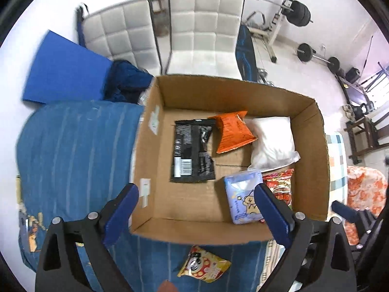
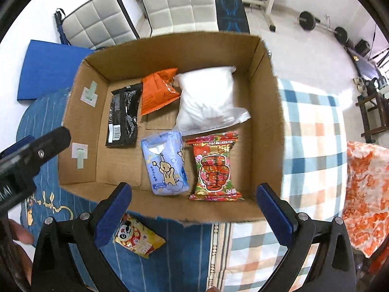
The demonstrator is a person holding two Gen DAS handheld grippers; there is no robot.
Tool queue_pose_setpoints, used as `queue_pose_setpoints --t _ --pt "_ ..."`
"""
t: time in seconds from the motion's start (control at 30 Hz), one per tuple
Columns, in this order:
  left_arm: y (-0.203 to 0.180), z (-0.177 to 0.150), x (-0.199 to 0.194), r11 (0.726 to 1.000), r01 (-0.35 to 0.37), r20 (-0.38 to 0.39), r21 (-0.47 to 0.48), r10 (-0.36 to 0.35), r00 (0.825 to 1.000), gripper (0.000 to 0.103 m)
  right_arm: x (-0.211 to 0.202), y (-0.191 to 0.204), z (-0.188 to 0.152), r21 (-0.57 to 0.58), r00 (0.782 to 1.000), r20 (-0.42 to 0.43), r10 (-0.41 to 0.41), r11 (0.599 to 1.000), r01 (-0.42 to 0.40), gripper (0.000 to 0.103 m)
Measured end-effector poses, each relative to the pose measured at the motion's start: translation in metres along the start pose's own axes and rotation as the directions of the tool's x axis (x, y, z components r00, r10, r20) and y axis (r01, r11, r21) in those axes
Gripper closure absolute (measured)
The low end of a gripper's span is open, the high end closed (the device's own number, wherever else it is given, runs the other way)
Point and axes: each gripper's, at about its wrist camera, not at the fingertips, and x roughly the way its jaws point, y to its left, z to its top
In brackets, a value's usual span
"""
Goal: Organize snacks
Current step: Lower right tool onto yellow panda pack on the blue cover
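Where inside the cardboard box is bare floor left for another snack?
In the open cardboard box, bare floor lies at the near left corner, between the black packet and the light-blue pack. The right half is crowded: orange packet, white bag, red packet.

Two white quilted chairs (image 1: pixel 206 24) stand behind a bed covered by a blue striped blanket (image 1: pixel 73 146) and a checked sheet (image 2: pixel 313 150). A blue pad (image 1: pixel 63 73) lies beside them; barbell weights (image 1: pixel 301 13), somewhat blurred, sit farther off.
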Motion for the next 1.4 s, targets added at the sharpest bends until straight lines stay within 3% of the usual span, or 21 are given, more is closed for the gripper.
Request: queue_pose_setpoints --t 0.2,0.3,0.5,0.67,0.77,0.87,1.0,1.03,1.07,1.1,1.2,1.3,1.4 --pt "0.002 -0.024 -0.029 0.999 -0.051 0.064 -0.006 0.051 0.997 0.006 -0.040 -0.008 -0.017 0.000 0.997 0.075 -0.006 1.000 0.006 0.000" --pt "0.007 -0.032 -0.041 0.999 -0.049 0.088 -0.011 0.050 0.995 0.006 -0.058 -0.010 -0.026 0.001 0.995 0.091 0.032 0.999 -0.032 0.000" --pt "0.026 -0.060 -0.055 0.998 -0.059 0.113 0.022 0.056 0.992 0.006 -0.062 0.011 -0.059 -0.116 0.997 0.042 0.069 0.991 -0.063 0.000" --pt "0.064 -0.116 -0.030 0.988 -0.143 0.045 0.049 0.141 0.989 0.006 -0.013 0.047 -0.100 -0.251 0.995 -0.097 0.021 0.967 -0.045 0.000" --pt "0.094 -0.151 0.003 0.982 -0.184 -0.041 0.041 0.186 0.982 0.006 0.035 0.075 -0.121 -0.309 0.984 -0.177 0.013 0.949 -0.068 0.000" --pt "0.124 -0.178 0.039 0.981 -0.193 -0.151 0.005 0.192 0.970 0.006 0.069 0.098 -0.129 -0.354 0.975 -0.223 0.005 0.931 -0.086 0.001" --pt "0.151 -0.198 0.071 0.977 -0.210 -0.228 -0.026 0.198 0.953 0.006 0.116 0.124 -0.133 -0.424 0.960 -0.278 -0.042 0.902 -0.084 0.002" --pt "0.154 -0.201 0.076 0.976 -0.215 -0.239 -0.024 0.203 0.950 0.006 0.126 0.128 -0.134 -0.440 0.957 -0.284 -0.059 0.895 -0.075 0.004" --pt "0.156 -0.205 0.080 0.977 -0.213 -0.245 -0.025 0.200 0.949 0.006 0.133 0.131 -0.135 -0.444 0.954 -0.291 -0.071 0.893 -0.069 0.016" --pt "0.157 -0.207 0.084 0.978 -0.208 -0.255 -0.026 0.195 0.947 0.006 0.140 0.132 -0.136 -0.440 0.948 -0.308 -0.084 0.896 -0.063 0.029" --pt "0.158 -0.210 0.091 0.979 -0.205 -0.264 -0.015 0.194 0.945 0.006 0.143 0.125 -0.136 -0.357 0.945 -0.311 -0.099 0.934 -0.020 0.034" --pt "0.157 -0.212 0.092 0.983 -0.183 -0.268 -0.023 0.170 0.948 0.006 0.143 0.100 -0.139 -0.152 0.916 -0.391 -0.089 0.988 0.031 0.041" --pt "0.149 -0.212 0.092 0.987 -0.159 -0.268 -0.022 0.147 0.952 0.006 0.135 0.073 -0.148 0.006 0.906 -0.417 -0.079 0.996 0.089 0.043"
